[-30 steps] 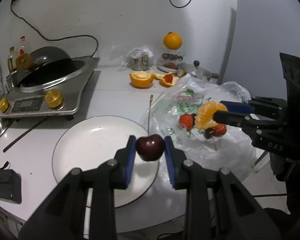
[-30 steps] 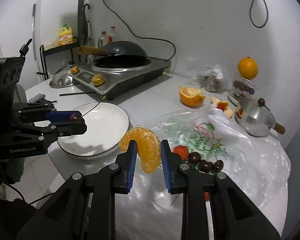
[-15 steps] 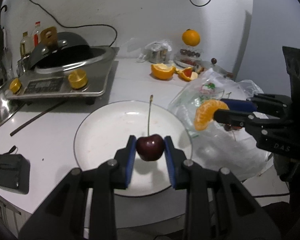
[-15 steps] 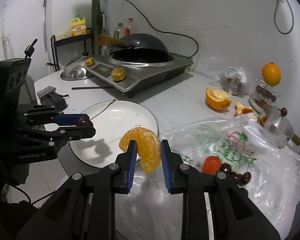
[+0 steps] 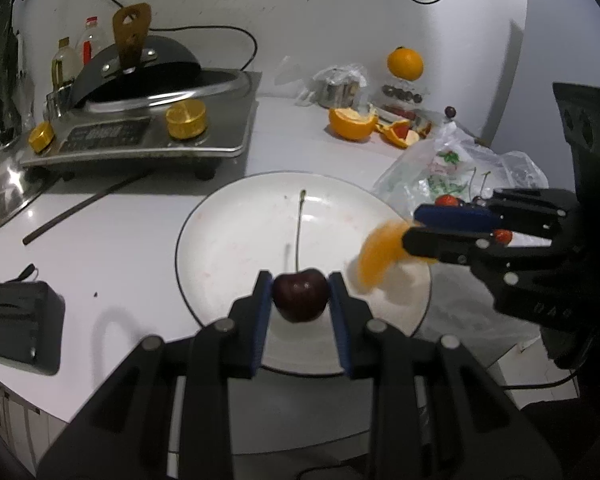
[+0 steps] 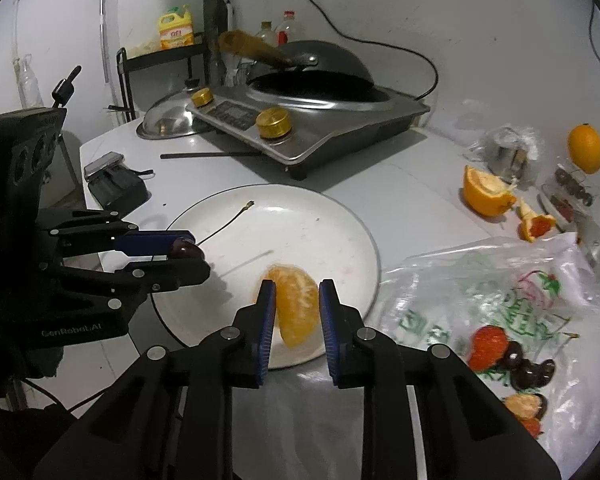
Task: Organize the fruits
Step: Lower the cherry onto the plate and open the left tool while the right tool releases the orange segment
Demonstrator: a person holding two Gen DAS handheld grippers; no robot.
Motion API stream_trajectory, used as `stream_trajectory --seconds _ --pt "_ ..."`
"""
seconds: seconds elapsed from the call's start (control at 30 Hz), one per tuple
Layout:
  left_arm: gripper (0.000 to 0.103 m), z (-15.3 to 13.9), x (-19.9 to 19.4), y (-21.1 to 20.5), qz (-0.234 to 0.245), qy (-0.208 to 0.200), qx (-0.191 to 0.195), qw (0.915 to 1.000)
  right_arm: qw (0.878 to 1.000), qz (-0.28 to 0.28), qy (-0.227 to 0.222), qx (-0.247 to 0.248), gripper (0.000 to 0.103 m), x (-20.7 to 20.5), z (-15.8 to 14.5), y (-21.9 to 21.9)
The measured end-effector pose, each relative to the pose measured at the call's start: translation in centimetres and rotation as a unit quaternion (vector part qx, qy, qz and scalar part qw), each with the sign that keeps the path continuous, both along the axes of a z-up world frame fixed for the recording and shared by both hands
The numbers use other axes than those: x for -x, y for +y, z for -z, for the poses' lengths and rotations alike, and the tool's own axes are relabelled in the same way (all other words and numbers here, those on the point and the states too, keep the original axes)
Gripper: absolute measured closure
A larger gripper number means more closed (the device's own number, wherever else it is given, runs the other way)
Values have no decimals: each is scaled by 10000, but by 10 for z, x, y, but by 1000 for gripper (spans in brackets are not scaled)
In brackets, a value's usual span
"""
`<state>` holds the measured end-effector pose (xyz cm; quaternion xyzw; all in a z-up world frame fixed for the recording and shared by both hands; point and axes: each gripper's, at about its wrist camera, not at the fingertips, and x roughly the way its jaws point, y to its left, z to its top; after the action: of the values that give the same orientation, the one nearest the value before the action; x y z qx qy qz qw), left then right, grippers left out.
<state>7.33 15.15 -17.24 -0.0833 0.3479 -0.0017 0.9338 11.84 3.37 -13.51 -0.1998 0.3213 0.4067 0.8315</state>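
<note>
My left gripper is shut on a dark red cherry with a long stem, held above the near part of the white plate. My right gripper is shut on a peeled orange piece above the plate's near right side. In the left wrist view the orange piece is blurred at the right gripper's tips. The left gripper with the cherry shows at the plate's left edge in the right wrist view.
A plastic bag with strawberries and dark cherries lies right of the plate. A stove with a wok stands behind. Orange halves, a whole orange, a chopstick and a black wallet lie around.
Both grippers have moved left from over the bag to over the plate, each still holding its fruit. The right gripper has lowered the orange piece toward the plate.
</note>
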Motion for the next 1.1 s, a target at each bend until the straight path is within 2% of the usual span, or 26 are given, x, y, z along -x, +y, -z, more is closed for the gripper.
stream_trajectory --seconds 0.13,0.6,0.67,0.77,0.9,1.0,1.1 --pt "74 5 -2 2 -14 68 7 10000 10000 -43 41 -4 81 -3 6 8" --pt "73 12 -10 -1 1 286 79 9996 9993 328 135 90 81 -24 15 5" --pt "71 12 -11 -3 -23 309 54 9995 9993 340 145 96 79 -24 15 4" --pt "70 10 -12 -6 -53 333 17 9994 9992 358 151 69 68 -23 13 0" --pt "65 6 -12 -12 -73 328 -56 9994 9991 410 88 29 66 -20 8 -9" --pt "49 2 -12 -17 -90 289 -63 9995 9990 442 45 -22 66 -18 3 -17" --pt "49 -3 -12 -22 -82 239 -82 9996 9988 478 2 -89 66 -16 -3 -25"
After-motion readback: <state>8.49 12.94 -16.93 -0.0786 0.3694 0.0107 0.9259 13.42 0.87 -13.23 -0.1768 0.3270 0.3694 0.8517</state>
